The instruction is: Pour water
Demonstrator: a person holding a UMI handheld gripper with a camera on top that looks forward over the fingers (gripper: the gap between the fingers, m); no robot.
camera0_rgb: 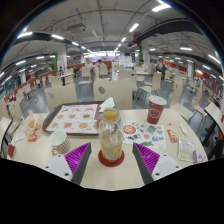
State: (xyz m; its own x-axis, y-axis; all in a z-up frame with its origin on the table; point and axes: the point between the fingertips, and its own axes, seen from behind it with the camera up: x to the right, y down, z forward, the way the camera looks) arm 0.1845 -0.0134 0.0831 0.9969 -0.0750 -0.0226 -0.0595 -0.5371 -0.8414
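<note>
The pale counter [95,172] carries a bottle [111,138] on a red coaster [111,159] near its front edge, a tray [77,118] behind, a red cup [155,109] toward the right, a white cup [60,142] left.

We see a clear bottle [111,140] with a yellow cap on a red coaster [111,158], purple pads [77,156], a red cup [155,109] and a cream table [120,172].
</note>
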